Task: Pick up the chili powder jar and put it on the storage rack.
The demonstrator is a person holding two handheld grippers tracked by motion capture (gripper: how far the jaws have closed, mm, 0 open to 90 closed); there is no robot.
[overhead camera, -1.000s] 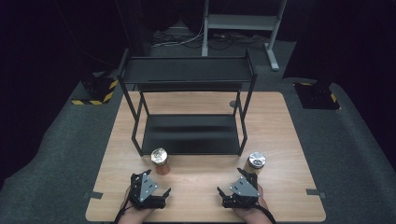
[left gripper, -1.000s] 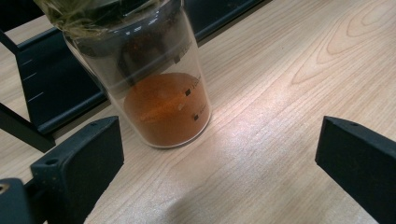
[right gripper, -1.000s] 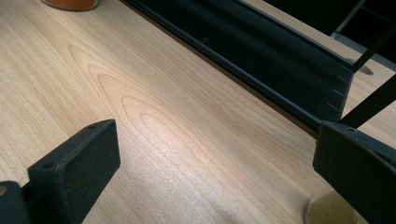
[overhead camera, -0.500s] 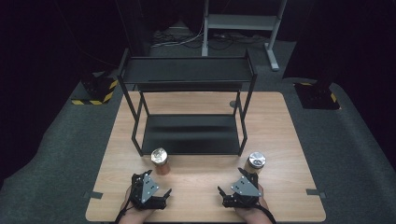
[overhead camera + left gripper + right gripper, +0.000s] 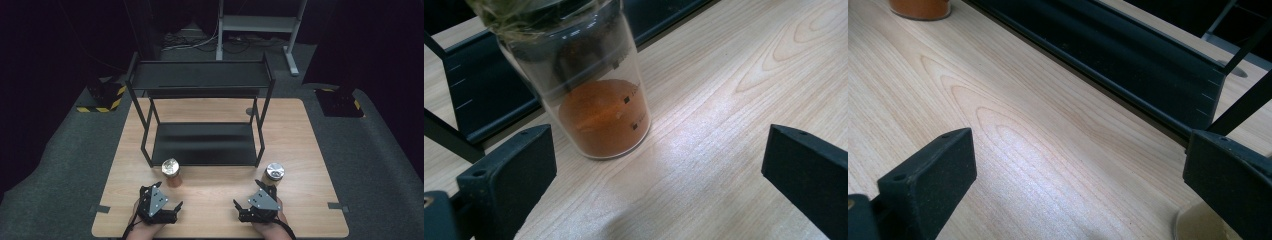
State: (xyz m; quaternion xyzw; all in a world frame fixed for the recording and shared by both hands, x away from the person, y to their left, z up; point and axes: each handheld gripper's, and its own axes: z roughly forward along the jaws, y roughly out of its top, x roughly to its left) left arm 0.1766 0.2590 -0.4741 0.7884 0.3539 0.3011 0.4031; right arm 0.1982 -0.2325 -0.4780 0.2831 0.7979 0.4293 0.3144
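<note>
A clear jar (image 5: 171,172) with orange powder and a shiny lid stands in front of the rack's left front leg. In the left gripper view the jar (image 5: 599,100) is just ahead of the jaws, towards the left one, without touching either. My left gripper (image 5: 162,197) rests open near the table's front edge. A second jar (image 5: 274,175) with a metal lid stands by the rack's right front leg. My right gripper (image 5: 247,195) is open just short of that jar, whose pale base (image 5: 1198,225) shows beside the right jaw. Both grippers, left (image 5: 659,170) and right (image 5: 1078,170), hold nothing.
A black two-tier metal rack (image 5: 200,145) stands mid-table, and its lower shelf (image 5: 1128,55) lies close ahead of the jars. Bare wooden tabletop (image 5: 210,200) lies between the grippers. Dark carpet surrounds the table, with a desk frame (image 5: 260,25) at the back.
</note>
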